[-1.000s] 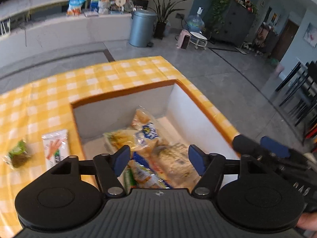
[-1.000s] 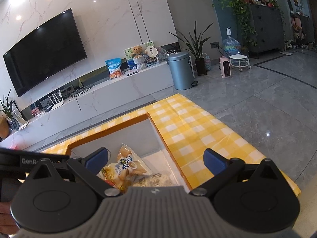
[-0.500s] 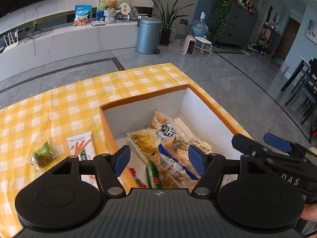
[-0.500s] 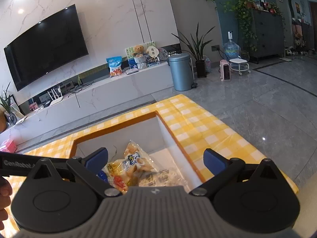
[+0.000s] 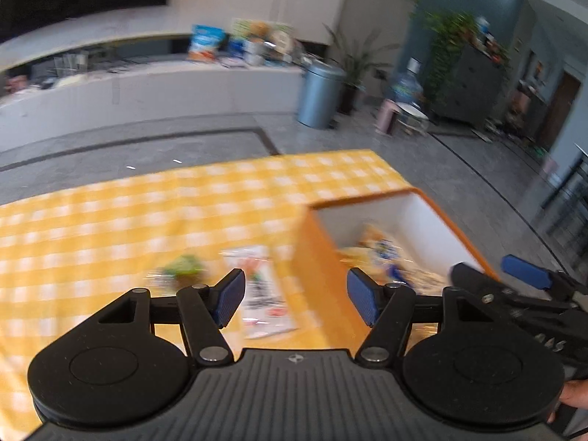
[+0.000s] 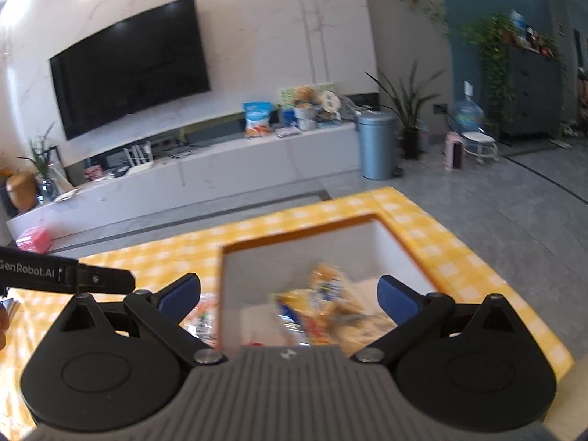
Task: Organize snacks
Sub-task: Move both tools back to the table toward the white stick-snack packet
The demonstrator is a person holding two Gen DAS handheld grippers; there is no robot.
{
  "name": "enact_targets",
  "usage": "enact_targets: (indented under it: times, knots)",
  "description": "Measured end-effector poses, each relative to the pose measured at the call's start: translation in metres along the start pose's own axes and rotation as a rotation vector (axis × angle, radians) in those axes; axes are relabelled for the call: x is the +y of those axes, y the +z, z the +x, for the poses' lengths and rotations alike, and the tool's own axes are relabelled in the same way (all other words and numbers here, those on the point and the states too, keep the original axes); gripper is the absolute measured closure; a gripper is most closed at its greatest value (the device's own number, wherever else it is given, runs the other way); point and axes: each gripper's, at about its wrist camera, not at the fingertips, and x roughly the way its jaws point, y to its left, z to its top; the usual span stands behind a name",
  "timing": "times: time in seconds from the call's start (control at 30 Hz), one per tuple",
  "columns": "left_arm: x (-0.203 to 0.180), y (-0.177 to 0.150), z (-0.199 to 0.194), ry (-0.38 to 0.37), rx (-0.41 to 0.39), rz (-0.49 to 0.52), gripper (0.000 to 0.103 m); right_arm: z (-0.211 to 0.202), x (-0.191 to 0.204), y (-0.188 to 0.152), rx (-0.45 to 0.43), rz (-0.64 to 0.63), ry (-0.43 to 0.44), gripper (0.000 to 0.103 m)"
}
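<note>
My left gripper (image 5: 294, 299) is spread and empty over the white snack packet (image 5: 262, 294), flat just left of the orange box (image 5: 459, 228). Light, crinkly; I'd pinch an edge. Right gripper (image 6: 288, 299) gapes empty.

Across the grey tiled floor (image 6: 514, 220) we saw a black television (image 6: 128, 70) mounted on the marble wall, above a long white console (image 6: 205, 172) cluttered with packets and a soft toy. A blue-grey bin (image 6: 378, 145) stood at the console's right end, just beside a potted plant (image 6: 408, 110). Further right were a water jug (image 6: 468, 112), a white stool (image 6: 479, 143) and a dark cabinet (image 6: 533, 88) draped in greenery.
</note>
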Motion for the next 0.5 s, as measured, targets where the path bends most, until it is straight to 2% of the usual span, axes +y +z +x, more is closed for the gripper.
enact_targets:
  times: [0.13, 0.27, 0.37, 0.43, 0.5]
  knots:
    - [0.039, -0.009, -0.013, 0.089, -0.023, -0.046, 0.027, 0.001, 0.034, -0.001, -0.041, 0.008, 0.061, 0.003]
    - [0.077, -0.018, -0.009, 0.131, -0.004, -0.113, 0.028, 0.008, 0.067, -0.006, -0.053, -0.004, 0.127, 0.004]
    - [0.101, -0.026, 0.001, 0.145, 0.016, -0.143, 0.028, 0.022, 0.094, -0.013, -0.029, -0.053, 0.162, 0.005]
    - [0.110, -0.031, 0.007, 0.152, 0.013, -0.100, 0.028, 0.034, 0.110, -0.019, -0.003, -0.089, 0.163, 0.007]
    - [0.106, -0.037, 0.012, 0.193, 0.005, 0.044, 0.028, 0.050, 0.122, -0.025, 0.044, -0.100, 0.147, 0.008]
